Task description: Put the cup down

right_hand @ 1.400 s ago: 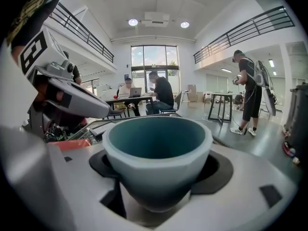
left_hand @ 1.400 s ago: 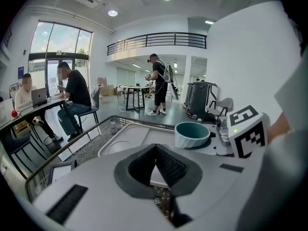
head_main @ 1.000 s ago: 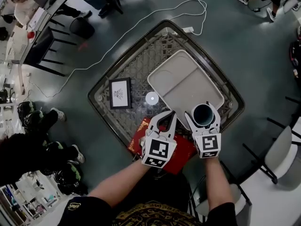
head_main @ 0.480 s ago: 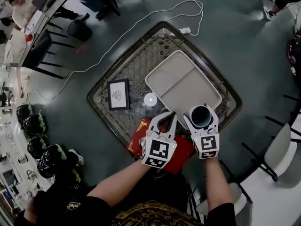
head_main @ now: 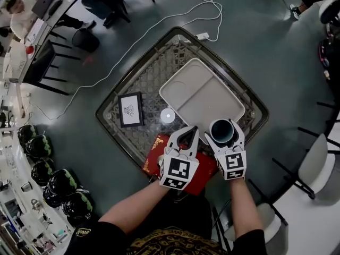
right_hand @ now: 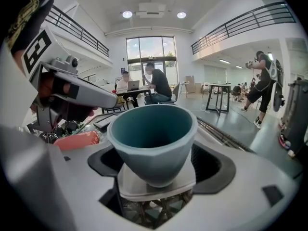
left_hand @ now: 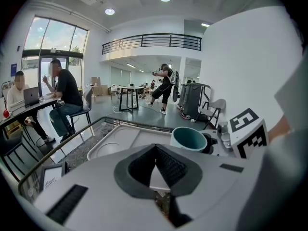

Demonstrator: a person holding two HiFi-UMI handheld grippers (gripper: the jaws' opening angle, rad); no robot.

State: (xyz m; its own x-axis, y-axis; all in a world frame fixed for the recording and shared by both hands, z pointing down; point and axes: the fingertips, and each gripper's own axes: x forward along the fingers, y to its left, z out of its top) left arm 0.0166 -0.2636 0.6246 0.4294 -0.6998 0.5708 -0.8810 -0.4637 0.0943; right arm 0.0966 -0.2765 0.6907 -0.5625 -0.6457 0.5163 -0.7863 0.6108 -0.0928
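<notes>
Looking steeply down on a glass-topped table [head_main: 139, 81] with a lattice base, turned cornerwise. Finding a pale, divided tray [head_main: 202, 92] lying flat across its middle and right part. Noting a red book [head_main: 154, 157] lying at the table's near corner, partly hidden beneath both grippers. Noting a black picture frame [head_main: 130, 109] lying flat to the left of the tray, apart from it. Holding the left gripper [head_main: 189, 132] over the book, its tips pressing together with nothing between them, pointing toward the tray's near edge. Holding the right gripper [head_main: 223, 127] just beside it, its jaws having just been opening and now standing wide to either side of the teal cup [right_hand: 151, 129]. Seeing that cup standing upright on the tray's near corner, between those jaws. Spotting a small white disc [head_main: 168, 116] lying on the glass, just beside the tray's left edge, between frame and tray.
</notes>
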